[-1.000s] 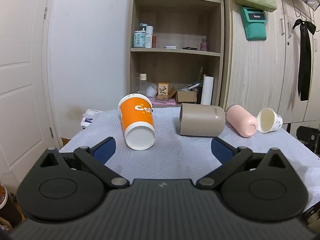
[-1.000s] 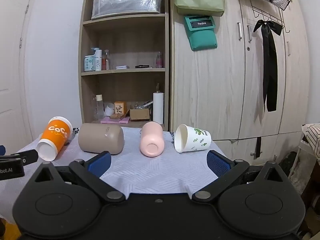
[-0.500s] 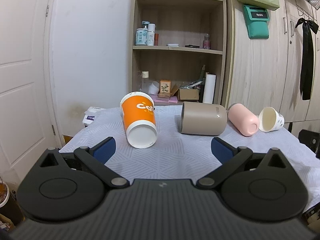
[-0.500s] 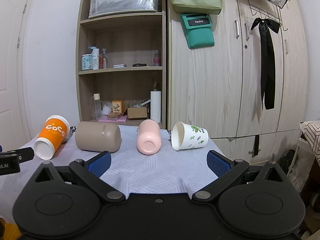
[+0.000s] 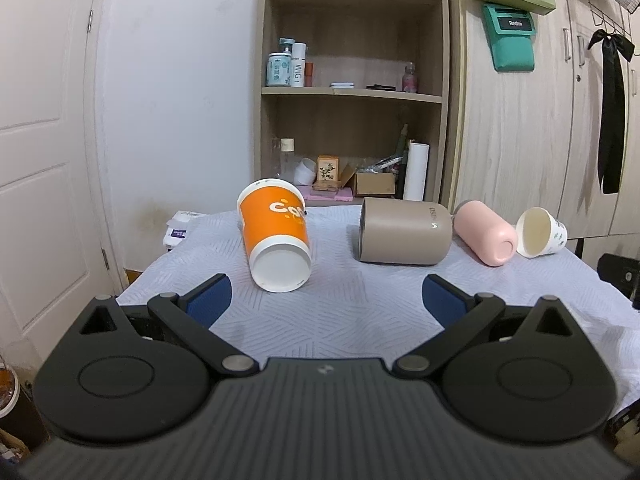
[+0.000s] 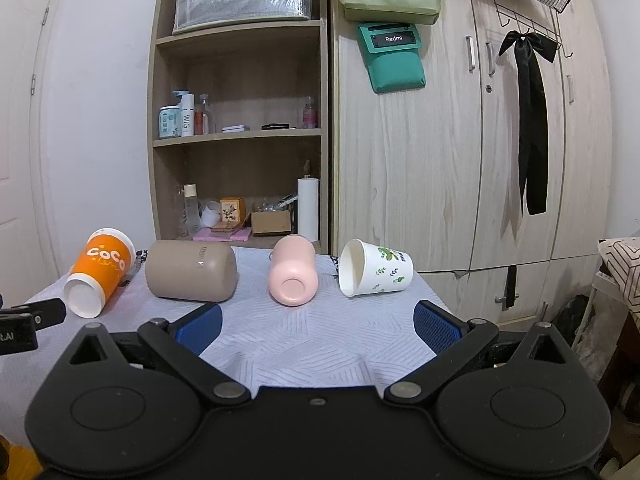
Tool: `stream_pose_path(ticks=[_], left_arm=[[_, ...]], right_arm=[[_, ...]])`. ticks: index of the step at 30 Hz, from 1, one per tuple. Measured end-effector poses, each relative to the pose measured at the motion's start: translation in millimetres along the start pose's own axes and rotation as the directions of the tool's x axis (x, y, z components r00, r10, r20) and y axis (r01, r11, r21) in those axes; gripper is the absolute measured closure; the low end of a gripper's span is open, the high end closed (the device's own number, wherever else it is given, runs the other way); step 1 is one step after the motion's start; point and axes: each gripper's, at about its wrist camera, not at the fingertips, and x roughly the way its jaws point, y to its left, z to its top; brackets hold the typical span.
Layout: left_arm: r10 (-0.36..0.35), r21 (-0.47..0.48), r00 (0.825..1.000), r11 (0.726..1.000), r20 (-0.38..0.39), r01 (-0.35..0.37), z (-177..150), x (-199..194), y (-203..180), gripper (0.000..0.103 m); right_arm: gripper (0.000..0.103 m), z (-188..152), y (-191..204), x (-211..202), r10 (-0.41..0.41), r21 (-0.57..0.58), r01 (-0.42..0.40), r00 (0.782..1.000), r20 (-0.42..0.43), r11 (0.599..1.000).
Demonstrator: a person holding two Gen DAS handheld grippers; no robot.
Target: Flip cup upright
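Observation:
Several cups lie on their sides in a row on the table: an orange paper cup (image 5: pixel 276 236) (image 6: pixel 100 272), a beige cup (image 5: pixel 404 236) (image 6: pixel 190 270), a pink cup (image 5: pixel 486 238) (image 6: pixel 294 276) and a white leaf-print cup (image 5: pixel 540 232) (image 6: pixel 376 268). My left gripper (image 5: pixel 326 302) is open and empty, just short of the orange cup's base end. My right gripper (image 6: pixel 316 326) is open and empty, near the table's front edge, facing the pink and white cups.
The table carries a white patterned cloth (image 5: pixel 360 312) (image 6: pixel 304 340). A small box (image 5: pixel 178 230) lies at its far left corner. A wooden shelf unit (image 6: pixel 240 120) and cupboards (image 6: pixel 460 140) stand behind. The left gripper's side shows in the right wrist view (image 6: pixel 28 318).
Both grippers have risen slightly and tilted, so the cups sit a little lower in both views. The cups have not moved. Both jaws stay open.

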Motion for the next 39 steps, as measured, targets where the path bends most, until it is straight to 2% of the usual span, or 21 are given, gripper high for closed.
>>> stream_pose_path(ticks=[19,27,35,39], left_arm=[[-0.023,0.016,0.999,1.000,0.041,0.022,-0.1,-12.4,1.1,0.000],[-0.028,0.019,0.999,0.999,0.035,0.028,0.7,-11.3,0.3,0.000],[-0.029,0.023,0.999,0.999,0.013,0.029,2.2,-5.9,-1.1,0.000],[-0.027,0.034,0.999,0.999,-0.040,0.029,11.6,0.8,-4.0,0.000]], right_arm=[[0.000,-1.2,-1.9,1.9,-0.003,0.014,0.003,1.000,-0.009,1.000],[0.000,-2.1,-1.7,3.8,0.000,0.014,0.000,1.000,-0.014,1.000],[0.000,-5.3,-3.5,12.5,0.008,0.028,-0.007,0.999,-0.040,1.000],[0.000,0.3,-5.6,17.2,0.043,0.024,-0.042,0.997,-0.060,0.999]])
